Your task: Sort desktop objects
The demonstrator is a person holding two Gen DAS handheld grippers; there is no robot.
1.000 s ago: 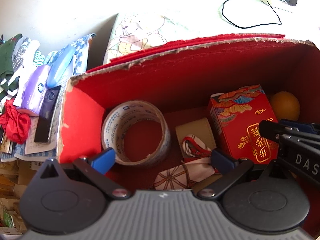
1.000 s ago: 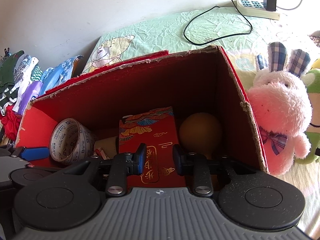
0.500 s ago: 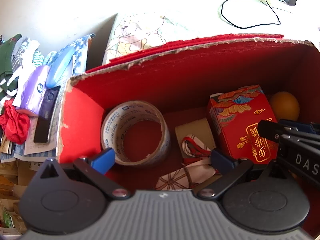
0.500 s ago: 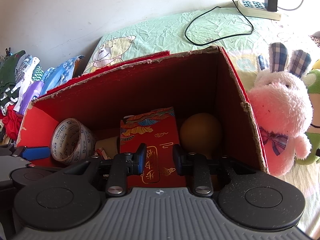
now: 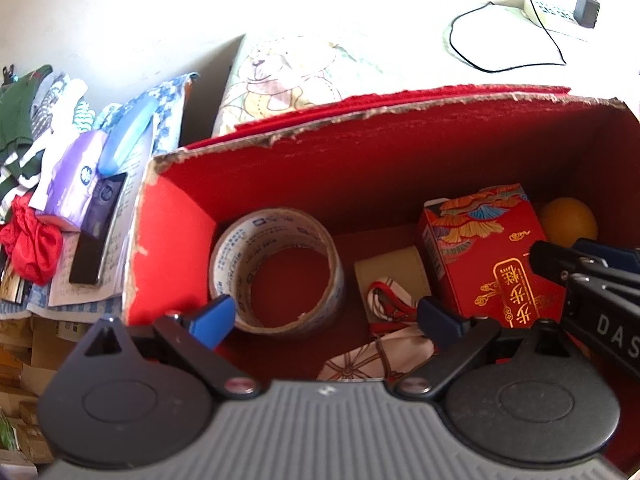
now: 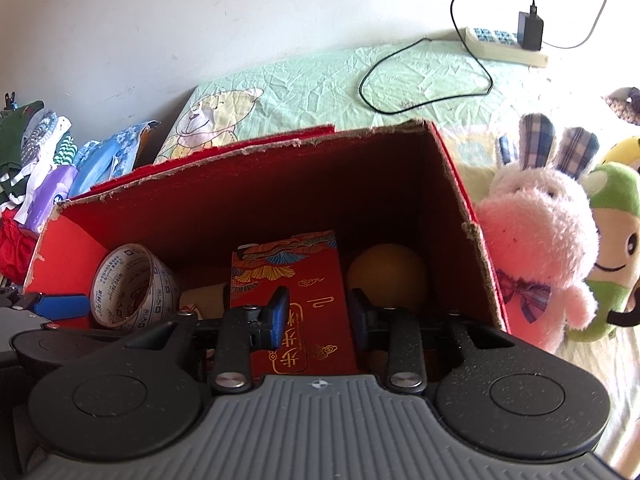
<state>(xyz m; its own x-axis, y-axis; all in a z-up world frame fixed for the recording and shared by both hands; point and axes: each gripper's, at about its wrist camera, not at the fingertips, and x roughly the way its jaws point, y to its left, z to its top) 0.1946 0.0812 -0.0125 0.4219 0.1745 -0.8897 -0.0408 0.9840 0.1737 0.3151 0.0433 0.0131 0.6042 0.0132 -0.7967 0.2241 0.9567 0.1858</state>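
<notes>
between the spread fingers of the right gripper [image 6: 318, 320] stands the red gift box [image 6: 294, 280], upright in the red cardboard box [image 6: 248, 204]; the jaws straddle it without visibly pressing, so i take it as released, not clamped. the left gripper [image 5: 326, 316] hangs wide apart and empty, with the tape roll [image 5: 276, 270] ahead of its left finger and a patterned scarf [image 5: 384, 350] below its right. the sorting looks nearly done, with things already packed. the next move probably calls for lifting both tools straight up. an orange ball [image 6: 386, 278] sits just right of the gift box, close to the right wall, so sideways room is tight; the torn rim ahead is ragged, and above is open.
</notes>
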